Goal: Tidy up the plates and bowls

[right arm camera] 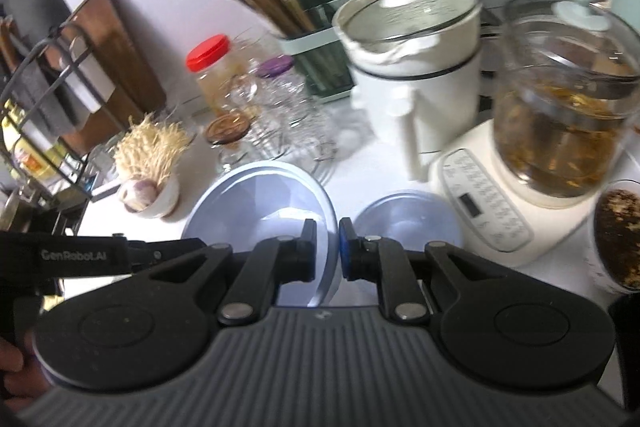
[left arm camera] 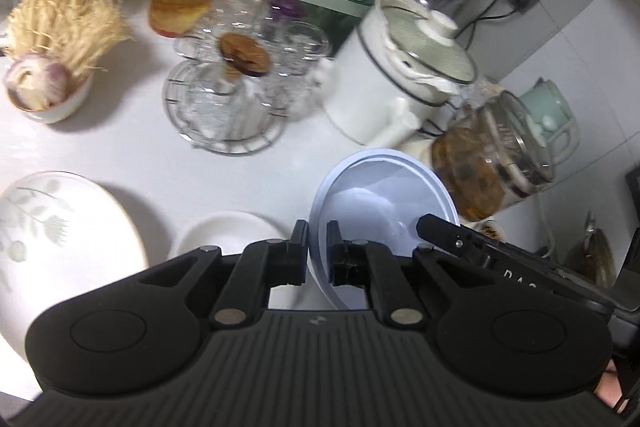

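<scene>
A large blue bowl hangs above the counter left of the white pot, its rim pinched by 2 grippers, left and right. Uneven movement could twist it loose onto the white dish.

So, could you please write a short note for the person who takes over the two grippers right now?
Left gripper: shut on the rim of the large blue bowl.
Right gripper: shut on the opposite rim of that bowl; both hold it above the counter.
On the counter: small blue bowl, flowered plate, small white dish.
Done: large bowl gripped.
Left: set it down, then group plates and bowls.
</scene>
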The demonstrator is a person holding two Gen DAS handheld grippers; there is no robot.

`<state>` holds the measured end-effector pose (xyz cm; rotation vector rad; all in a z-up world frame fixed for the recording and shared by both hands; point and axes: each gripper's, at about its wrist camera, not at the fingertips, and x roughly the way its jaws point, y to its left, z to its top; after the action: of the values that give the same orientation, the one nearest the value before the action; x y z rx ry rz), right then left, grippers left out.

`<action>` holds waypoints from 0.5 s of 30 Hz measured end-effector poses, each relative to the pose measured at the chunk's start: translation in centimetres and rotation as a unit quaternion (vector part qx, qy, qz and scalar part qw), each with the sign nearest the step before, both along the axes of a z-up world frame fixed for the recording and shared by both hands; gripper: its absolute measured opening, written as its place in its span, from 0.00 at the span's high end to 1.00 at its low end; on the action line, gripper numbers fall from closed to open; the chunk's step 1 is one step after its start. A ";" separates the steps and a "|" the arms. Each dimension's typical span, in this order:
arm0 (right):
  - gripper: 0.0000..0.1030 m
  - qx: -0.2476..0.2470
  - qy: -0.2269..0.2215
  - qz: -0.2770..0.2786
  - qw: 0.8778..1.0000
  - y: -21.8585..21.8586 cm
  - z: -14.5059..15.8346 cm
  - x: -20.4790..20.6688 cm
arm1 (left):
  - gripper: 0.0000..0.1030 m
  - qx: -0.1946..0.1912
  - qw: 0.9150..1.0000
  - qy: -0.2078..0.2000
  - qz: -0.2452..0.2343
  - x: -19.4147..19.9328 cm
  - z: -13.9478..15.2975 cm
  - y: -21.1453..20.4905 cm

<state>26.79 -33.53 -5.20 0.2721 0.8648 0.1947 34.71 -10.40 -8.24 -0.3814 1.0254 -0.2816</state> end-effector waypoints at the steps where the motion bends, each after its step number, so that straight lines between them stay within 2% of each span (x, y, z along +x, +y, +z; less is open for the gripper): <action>1: 0.86 0.003 0.005 0.003 1.000 0.5 -0.3 0.2 | 0.92 0.005 1.000 0.002 0.003 0.0 -0.2 0.5; 10: 0.84 -0.009 0.045 0.033 0.998 4.6 -3.3 1.5 | 0.92 0.033 0.998 0.045 0.022 -0.1 -3.5 3.3; 15: 0.84 -0.023 0.049 0.049 0.997 6.2 -4.7 1.9 | 0.91 0.059 0.996 0.057 0.031 0.2 -4.9 3.8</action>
<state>28.71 -27.34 -9.87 0.1976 0.9804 0.2539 34.88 -6.64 -13.12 -0.3242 1.1344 -0.1438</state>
